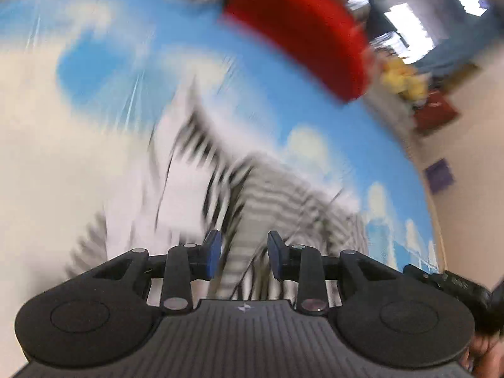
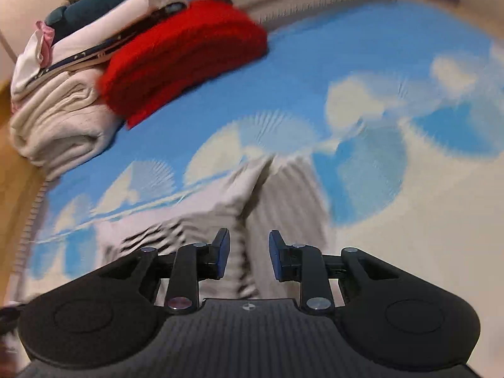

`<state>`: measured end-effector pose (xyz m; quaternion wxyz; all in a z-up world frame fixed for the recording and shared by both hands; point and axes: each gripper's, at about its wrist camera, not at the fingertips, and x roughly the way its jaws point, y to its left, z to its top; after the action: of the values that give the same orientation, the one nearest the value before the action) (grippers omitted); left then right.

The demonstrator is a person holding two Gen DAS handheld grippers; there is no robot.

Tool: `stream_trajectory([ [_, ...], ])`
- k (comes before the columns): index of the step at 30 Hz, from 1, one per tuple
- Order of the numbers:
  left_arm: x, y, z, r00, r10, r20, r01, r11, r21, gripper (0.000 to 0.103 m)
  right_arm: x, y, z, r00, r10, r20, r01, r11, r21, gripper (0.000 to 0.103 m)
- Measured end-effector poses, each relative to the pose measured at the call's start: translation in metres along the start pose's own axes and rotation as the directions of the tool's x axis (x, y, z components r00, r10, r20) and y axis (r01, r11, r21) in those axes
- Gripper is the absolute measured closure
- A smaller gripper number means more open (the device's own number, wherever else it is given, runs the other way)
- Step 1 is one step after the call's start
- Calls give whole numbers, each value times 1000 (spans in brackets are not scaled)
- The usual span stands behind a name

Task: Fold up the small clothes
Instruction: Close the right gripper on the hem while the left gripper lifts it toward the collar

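The left gripper [image 1: 243, 255] stands parted over a blurred striped garment [image 1: 271, 195], no pinch visible; the right gripper [image 2: 247, 256] likewise, jaws spread; the soft, ridged garment [image 2: 283, 189] stretches away from both across the cloud-print sheet [image 2: 315, 78], folded red knit [image 2: 186, 60] beyond.

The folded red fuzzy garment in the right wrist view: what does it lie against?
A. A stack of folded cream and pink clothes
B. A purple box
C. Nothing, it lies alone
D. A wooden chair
A: the folded red fuzzy garment rests on the blue cloud-print cloth, its left edge against the stack of folded cream and pink clothes.
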<state>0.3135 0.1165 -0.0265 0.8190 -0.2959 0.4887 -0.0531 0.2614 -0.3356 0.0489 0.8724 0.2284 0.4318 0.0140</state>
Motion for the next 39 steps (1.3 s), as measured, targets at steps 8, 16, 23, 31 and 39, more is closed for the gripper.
stream_trajectory([
  [8,50,6,-13,988,64,-138,-71,997,-42,65,59,4,-29,974,70,-214,-54,995,80,65],
  [16,61,12,-13,989,27,-148,-37,997,-67,95,92,28,-45,957,59,-284,-58,998,14,95],
  [23,-19,4,22,936,-165,312,174,985,-1,102,50,12,-7,967,254,10,-253,957,141,102],
  [31,12,17,18,996,24,83,-20,999,-45,102,39,-26,0,959,276,59,-281,921,268,102],
  [39,40,47,5,993,31,-115,-60,964,-261,62,81,-32,-26,972,13,-235,43,972,232,89],
])
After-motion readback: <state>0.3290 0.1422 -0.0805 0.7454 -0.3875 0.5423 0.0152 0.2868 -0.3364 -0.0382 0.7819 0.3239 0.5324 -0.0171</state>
